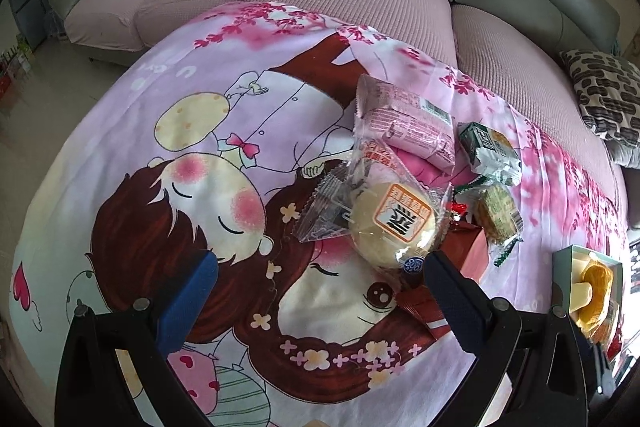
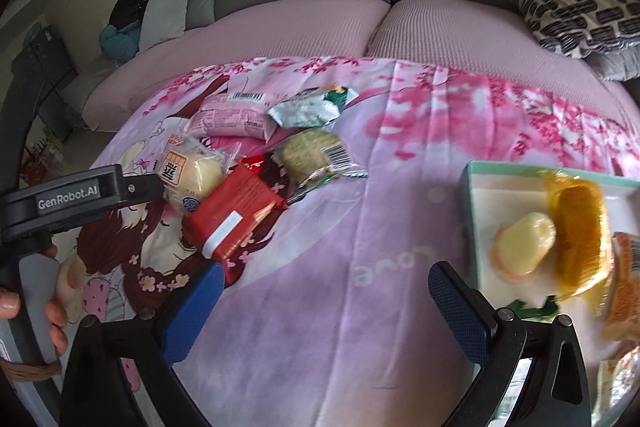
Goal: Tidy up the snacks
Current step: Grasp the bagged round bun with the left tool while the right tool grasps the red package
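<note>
Left wrist view: round pale bun in clear wrapper [image 1: 390, 227] tops the snack pile, red packet [image 1: 430, 303] beneath it, left of the tray [image 1: 560, 267]. Left gripper [image 1: 320, 301], jaws wide and empty, sits just short. Best pinch the bun's body, not slack film. Right gripper [image 2: 324, 301], also wide, holds nothing.

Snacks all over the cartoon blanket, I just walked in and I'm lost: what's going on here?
A person holds a tool in each hand, sorting snacks into a box. Both tools are open and hold nothing. The left tool hovers beside the round bun in the pile, near the red packet and pink packet. The right tool sits over bare blanket, next to the box, which already holds a few wrapped snacks.
</note>
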Demonstrator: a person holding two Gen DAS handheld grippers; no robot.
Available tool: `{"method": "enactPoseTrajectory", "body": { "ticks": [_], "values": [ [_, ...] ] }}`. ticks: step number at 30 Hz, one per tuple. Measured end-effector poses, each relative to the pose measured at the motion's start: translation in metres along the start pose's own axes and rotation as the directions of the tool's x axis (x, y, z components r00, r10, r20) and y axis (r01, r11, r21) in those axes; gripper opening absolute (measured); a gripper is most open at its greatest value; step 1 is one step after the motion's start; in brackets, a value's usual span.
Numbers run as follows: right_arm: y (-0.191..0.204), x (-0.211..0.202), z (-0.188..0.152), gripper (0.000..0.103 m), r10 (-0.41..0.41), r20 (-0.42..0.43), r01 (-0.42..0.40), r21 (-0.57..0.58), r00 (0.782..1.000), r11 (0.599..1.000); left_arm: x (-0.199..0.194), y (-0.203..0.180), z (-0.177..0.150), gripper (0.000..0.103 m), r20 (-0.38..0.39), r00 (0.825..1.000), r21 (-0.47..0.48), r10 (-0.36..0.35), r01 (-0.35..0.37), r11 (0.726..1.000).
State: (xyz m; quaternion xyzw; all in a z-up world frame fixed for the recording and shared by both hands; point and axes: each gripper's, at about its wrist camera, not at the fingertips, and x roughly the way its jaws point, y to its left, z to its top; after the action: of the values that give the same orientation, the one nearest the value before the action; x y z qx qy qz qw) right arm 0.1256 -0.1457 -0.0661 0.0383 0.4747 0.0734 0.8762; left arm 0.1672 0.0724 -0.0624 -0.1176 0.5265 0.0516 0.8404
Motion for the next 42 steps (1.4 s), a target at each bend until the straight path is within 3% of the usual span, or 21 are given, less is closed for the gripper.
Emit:
{"method": "enactPoseTrajectory", "body": {
  "ticks": [11, 24, 42],
  "values": [
    [0.015, 0.025, 0.015, 0.103, 0.039, -0.038, -0.036, 0.079, 0.999, 0.996, 0.006, 0.021, 0.003, 0.102, -0.006, 0.999, -0.085, -0.043, 0.042, 0.996],
    [0.042, 0.056, 0.031, 0.103, 0.041, -0.059, -0.036, 0.084, 0.997, 0.996, 0.007, 0.035, 0.009, 0.102, -0.001, 0.998, -0.136, -0.068, 0.067, 0.988],
    [0.038, 0.055, 0.027, 0.101, -0.045, -0.052, 0.047, 0.044, 0.998, 0.998, 0.031, 0.001, 0.015, 0.102, -0.005, 0.979, -0.14, -0.203, 0.2, 0.97]
  ]
}}
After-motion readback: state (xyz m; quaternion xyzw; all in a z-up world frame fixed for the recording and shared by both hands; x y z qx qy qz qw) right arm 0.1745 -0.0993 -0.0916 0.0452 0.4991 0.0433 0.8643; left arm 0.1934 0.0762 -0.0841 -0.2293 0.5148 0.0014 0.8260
